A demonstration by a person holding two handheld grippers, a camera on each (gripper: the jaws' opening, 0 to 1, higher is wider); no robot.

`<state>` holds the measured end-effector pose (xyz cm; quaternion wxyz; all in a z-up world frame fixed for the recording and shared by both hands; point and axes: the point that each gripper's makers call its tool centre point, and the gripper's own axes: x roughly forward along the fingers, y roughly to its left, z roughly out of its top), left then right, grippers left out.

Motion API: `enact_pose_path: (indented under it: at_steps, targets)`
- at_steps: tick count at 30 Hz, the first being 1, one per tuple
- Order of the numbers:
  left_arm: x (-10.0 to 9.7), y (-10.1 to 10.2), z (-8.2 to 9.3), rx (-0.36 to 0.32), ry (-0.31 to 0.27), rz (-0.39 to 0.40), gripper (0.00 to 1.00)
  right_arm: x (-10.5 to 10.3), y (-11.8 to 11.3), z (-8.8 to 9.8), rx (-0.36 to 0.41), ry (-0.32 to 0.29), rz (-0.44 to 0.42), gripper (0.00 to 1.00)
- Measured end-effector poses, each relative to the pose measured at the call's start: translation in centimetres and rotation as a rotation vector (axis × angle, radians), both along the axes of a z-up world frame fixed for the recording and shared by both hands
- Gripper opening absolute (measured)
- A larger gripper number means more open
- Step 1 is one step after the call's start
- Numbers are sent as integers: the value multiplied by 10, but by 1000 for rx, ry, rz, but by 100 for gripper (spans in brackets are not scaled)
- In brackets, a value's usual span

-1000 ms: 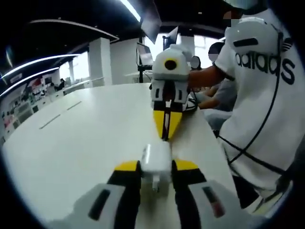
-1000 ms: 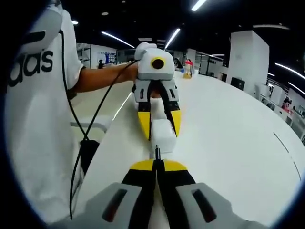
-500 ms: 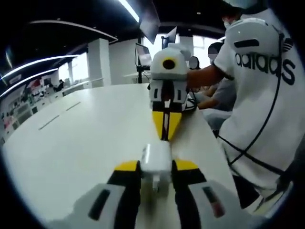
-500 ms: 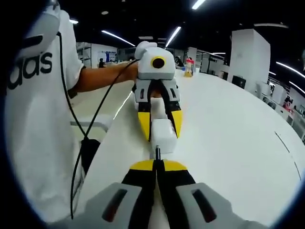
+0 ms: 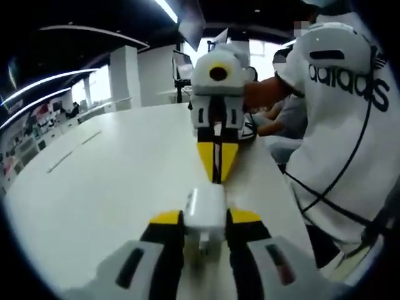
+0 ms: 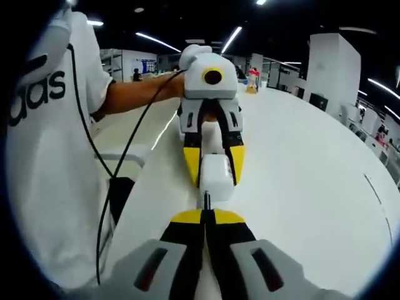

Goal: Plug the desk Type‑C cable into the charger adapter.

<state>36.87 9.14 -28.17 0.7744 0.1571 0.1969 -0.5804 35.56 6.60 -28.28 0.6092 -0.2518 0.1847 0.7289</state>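
Both cameras are facing each other along the white table (image 5: 94, 187), with the charger adapter (image 5: 205, 211) between them. The left gripper view is looking forward over its own jaws, very near the adapter, toward the right gripper (image 5: 217, 159) just beyond the adapter. The right gripper view is looking back the opposite way, low over the table (image 6: 312, 175), close to the adapter (image 6: 216, 177) and the left gripper (image 6: 216, 164) holding it. Both views are sharing the adapter, the table around it, and the person in the white shirt (image 6: 44, 175) standing beside the adapter.
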Motion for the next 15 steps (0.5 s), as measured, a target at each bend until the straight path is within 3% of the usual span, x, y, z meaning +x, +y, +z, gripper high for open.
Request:
enact_pose_path:
  at_steps: [7, 10, 15]
  targets:
    - [0, -1, -3, 20, 22, 17, 26, -2, 0, 0, -63, 16, -32, 1]
    - [-1, -2, -4, 18, 37, 38, 26, -4, 0, 0, -97, -6, -35, 1]
    - [0, -3, -4, 15, 32, 39, 26, -2, 1, 0, -99, 6, -52, 1]
